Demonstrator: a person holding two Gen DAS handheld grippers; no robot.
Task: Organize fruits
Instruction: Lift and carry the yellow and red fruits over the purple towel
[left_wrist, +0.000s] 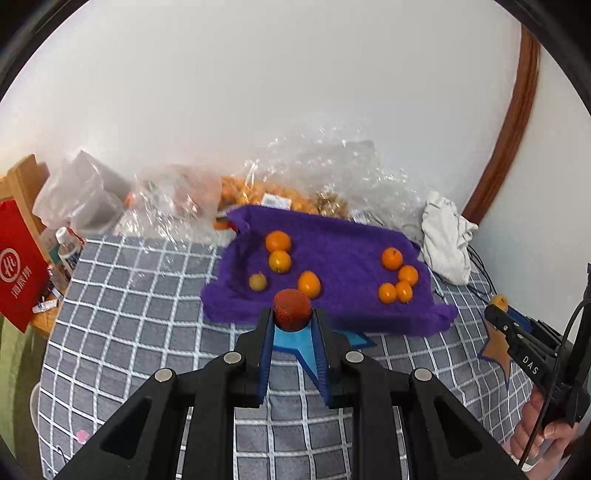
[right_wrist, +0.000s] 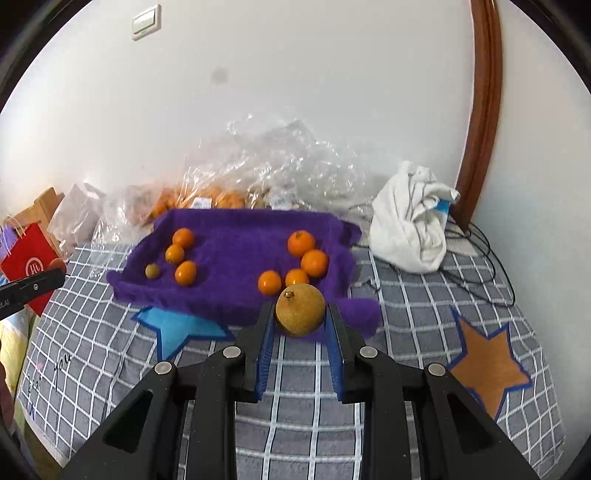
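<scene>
I have a fruit in each tool. The left gripper (left_wrist: 292, 320) has its jaws pinching a round, rough-skinned red fruit (left_wrist: 292, 309) at the tips; the right gripper (right_wrist: 301, 320) has its jaws pinching a round tan-brown fruit with a dry stem nub (right_wrist: 300, 309). Both are held clear above the grey checked cloth with white grid lines (right_wrist: 406, 295).

The target, as I judge it, is the fuzzy purple tray (left_wrist: 332, 240), which lies straight ahead of both sets of jaws and below them, its near rim just past each held fruit. Inside it the small orange citrus fruits sit in two clusters: one on the left (left_wrist: 279, 254), with a single small greenish-yellow fruit (left_wrist: 258, 282) beside it, and one on the right (left_wrist: 400, 275).

The relation that matters: from the left wrist view, the red fruit hangs nearest the left cluster; from the right wrist view, the tan fruit hangs almost over the right cluster (right_wrist: 295, 264). Each hand is nearer its own side, so neither need cross. Both fruits are nearly round, so no long axis needs aligning. A forward reach over the rim should do it.
</scene>
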